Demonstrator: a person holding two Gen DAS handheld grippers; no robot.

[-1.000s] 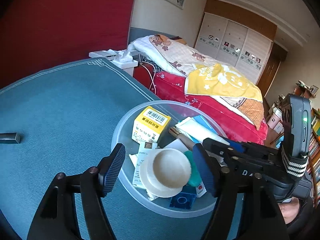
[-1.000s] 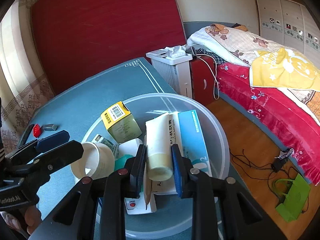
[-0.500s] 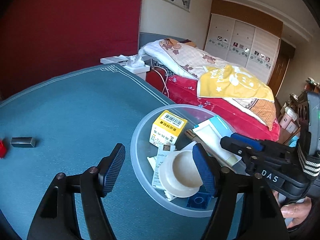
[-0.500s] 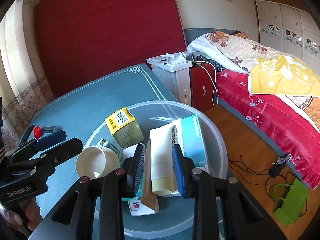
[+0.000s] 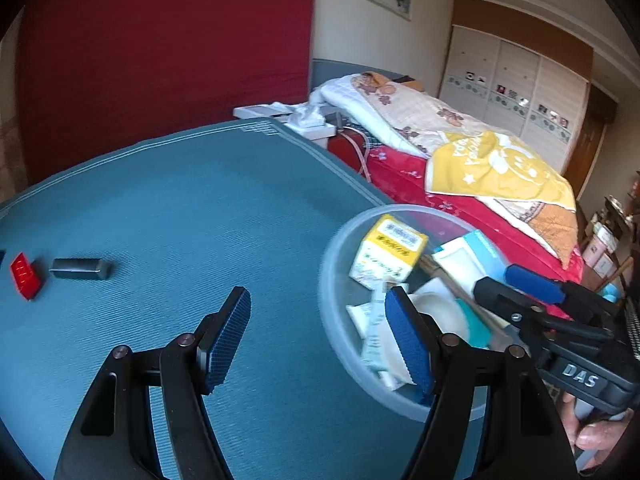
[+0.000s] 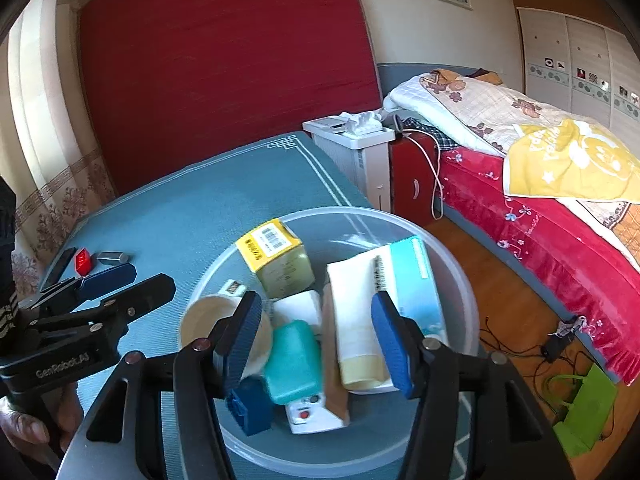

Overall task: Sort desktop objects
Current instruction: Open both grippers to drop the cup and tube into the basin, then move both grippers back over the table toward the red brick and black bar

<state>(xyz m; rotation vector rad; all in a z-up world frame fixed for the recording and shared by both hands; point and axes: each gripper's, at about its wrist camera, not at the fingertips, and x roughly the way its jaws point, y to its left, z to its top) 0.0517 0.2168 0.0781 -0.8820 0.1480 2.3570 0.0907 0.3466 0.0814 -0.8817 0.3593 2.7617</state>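
A clear plastic bowl (image 6: 448,264) sits at the right edge of the teal table (image 5: 180,208). It holds a yellow box (image 6: 276,262), a white tube (image 6: 358,320), a light-blue box (image 6: 416,276), a teal bottle (image 6: 294,360), a white cup (image 6: 200,320) and a blue brick (image 6: 250,406). My right gripper (image 6: 316,344) is open and empty above the bowl. My left gripper (image 5: 320,340) is open and empty over the table, left of the bowl (image 5: 340,320). A red piece (image 5: 25,280) and a grey block (image 5: 80,269) lie far left.
A bed with a red cover (image 6: 540,216) stands right of the table. A white bedside unit (image 6: 352,148) is behind the table's corner. A green bag (image 6: 580,408) and cables lie on the wooden floor. A red wall panel (image 5: 160,48) is behind the table.
My right gripper has opened and let go of the white tube, which now lies in the bowl. My left gripper has swung left, away from the bowl, bringing the red piece into view.
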